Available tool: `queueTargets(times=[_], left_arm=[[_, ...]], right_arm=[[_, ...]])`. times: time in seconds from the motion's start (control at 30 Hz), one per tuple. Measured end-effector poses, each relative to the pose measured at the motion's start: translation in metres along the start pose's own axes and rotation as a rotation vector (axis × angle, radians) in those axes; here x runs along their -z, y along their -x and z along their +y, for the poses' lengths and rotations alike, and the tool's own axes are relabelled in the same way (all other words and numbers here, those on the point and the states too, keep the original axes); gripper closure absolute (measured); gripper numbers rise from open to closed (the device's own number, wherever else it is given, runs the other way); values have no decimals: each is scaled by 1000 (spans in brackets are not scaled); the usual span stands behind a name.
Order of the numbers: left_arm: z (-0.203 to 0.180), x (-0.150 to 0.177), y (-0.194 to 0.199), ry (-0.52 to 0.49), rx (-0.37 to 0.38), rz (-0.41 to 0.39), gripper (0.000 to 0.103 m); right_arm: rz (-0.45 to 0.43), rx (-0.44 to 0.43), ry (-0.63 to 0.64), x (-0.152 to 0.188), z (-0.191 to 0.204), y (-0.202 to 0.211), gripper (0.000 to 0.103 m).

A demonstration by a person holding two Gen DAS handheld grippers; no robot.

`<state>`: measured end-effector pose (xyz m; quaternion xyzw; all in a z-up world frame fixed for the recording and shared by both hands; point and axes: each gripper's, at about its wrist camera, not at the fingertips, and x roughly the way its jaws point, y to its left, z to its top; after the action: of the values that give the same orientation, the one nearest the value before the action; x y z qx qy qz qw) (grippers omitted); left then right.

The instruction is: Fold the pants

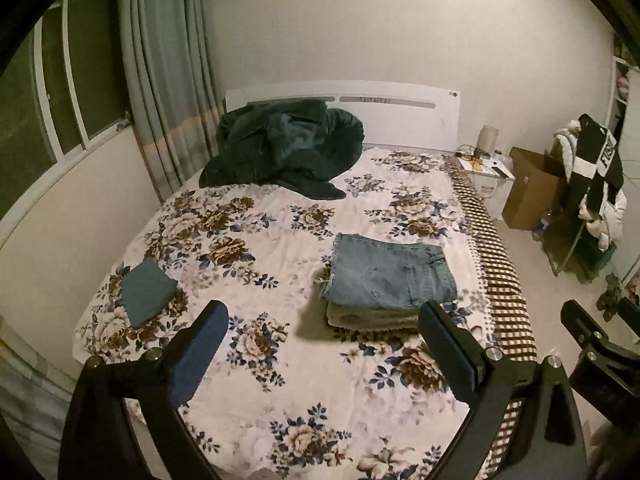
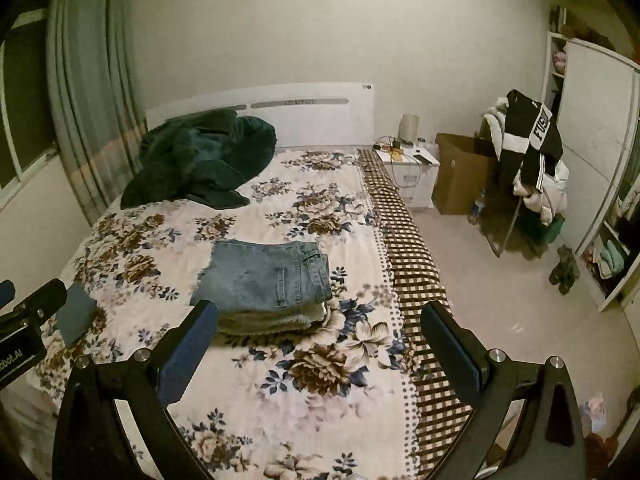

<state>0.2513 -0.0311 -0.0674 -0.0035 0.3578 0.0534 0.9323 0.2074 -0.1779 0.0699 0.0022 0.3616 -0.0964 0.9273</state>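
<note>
A pair of blue jeans (image 1: 390,274) lies folded flat on top of a folded pale fleecy garment (image 1: 372,318) on the floral bedspread (image 1: 288,360). It also shows in the right wrist view (image 2: 264,276). My left gripper (image 1: 324,340) is open and empty, held above the bed, short of the stack. My right gripper (image 2: 320,338) is open and empty, above the bed's right part, also short of the stack. Its fingers show at the right edge of the left wrist view (image 1: 592,332).
A small folded teal cloth (image 1: 146,294) lies at the bed's left edge. A dark green blanket (image 1: 284,148) is heaped by the white headboard (image 1: 404,116). A checked sheet (image 2: 408,256) hangs on the right side. A nightstand (image 2: 408,172), cardboard box (image 2: 460,176) and clothes-laden chair (image 2: 528,160) stand right.
</note>
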Motion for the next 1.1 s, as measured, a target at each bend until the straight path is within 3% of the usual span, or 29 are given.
queueTargets(times=[0.23, 0.43, 1.1], left_arm=[[4, 7, 27, -21, 37, -15, 6], [10, 11, 42, -29, 59, -39, 2], [25, 21, 52, -17, 48, -32, 2]], right_arm=[[-49, 21, 6, 4, 0, 72, 0], [-54, 33, 10, 0, 10, 93, 0], [-38, 1, 12, -5, 21, 93, 0]])
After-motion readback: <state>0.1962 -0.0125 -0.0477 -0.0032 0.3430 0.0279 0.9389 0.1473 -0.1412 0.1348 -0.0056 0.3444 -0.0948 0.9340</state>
